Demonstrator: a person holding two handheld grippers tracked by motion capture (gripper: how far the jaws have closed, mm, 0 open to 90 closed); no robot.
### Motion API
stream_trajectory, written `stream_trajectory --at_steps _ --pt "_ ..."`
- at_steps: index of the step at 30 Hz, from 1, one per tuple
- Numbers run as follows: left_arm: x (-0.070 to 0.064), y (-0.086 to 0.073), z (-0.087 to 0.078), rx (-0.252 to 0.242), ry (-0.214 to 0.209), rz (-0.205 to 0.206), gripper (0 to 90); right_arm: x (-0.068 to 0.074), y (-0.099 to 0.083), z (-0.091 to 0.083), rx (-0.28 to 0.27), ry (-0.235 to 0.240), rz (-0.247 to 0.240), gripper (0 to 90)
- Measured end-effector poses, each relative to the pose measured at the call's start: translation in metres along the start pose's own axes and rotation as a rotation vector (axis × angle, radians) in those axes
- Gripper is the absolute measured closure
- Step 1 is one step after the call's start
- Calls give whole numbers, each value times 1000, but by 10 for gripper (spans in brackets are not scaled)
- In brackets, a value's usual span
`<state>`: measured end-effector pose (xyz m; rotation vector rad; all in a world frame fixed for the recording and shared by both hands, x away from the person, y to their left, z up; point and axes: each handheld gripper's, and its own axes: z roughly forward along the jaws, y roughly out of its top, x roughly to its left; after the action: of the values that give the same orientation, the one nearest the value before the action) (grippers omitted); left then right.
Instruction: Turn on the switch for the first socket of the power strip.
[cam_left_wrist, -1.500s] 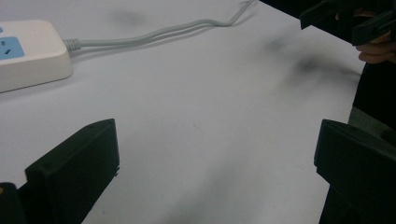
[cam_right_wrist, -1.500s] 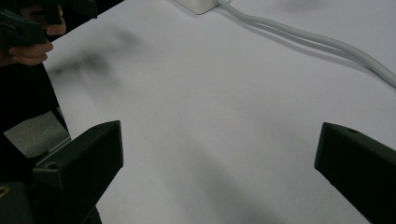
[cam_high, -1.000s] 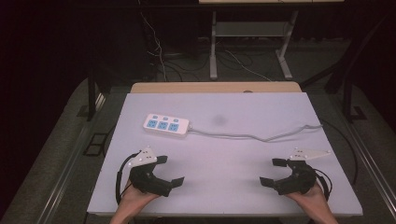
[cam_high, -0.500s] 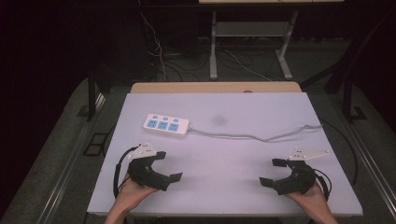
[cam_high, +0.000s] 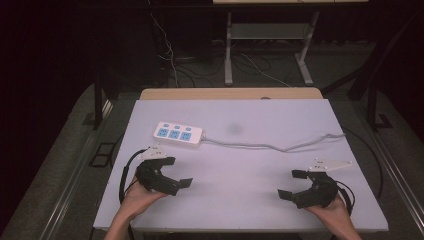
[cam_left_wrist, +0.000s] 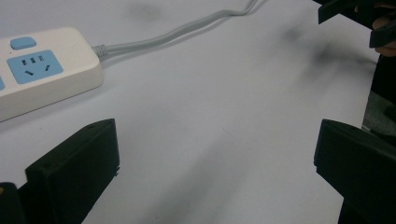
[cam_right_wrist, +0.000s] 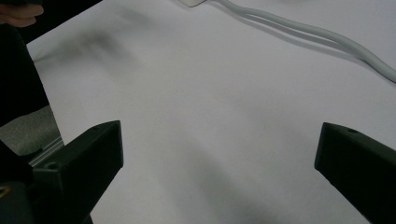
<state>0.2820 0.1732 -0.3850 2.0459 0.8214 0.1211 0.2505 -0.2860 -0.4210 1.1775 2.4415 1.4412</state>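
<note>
A white power strip (cam_high: 177, 134) with blue sockets lies on the white table (cam_high: 250, 150) at the back left, and its grey cable (cam_high: 280, 146) runs right toward the table's edge. My left gripper (cam_high: 176, 172) rests at the front left, just in front of the strip, open with nothing between its jaws. In the left gripper view the power strip (cam_left_wrist: 42, 70) and its cable (cam_left_wrist: 177, 30) lie ahead to the left. My right gripper (cam_high: 292, 184) sits at the front right, open and empty. The cable (cam_right_wrist: 317, 35) crosses the top of the right gripper view.
A wooden strip (cam_high: 230, 93) borders the table's far edge. Beyond it stand a metal frame (cam_high: 265, 45) and loose wires (cam_high: 170, 55) on the dark floor. Black cables trail from both grippers near the front corners.
My left gripper has moved forward and a little left, closer to the power strip. The right gripper has stayed in place.
</note>
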Motion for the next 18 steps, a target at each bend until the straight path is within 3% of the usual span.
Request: stream_trajectory --at_steps 18 --pt "10 22 -3 29 18 41 0 -1 -1 0 2 -5 2 8"
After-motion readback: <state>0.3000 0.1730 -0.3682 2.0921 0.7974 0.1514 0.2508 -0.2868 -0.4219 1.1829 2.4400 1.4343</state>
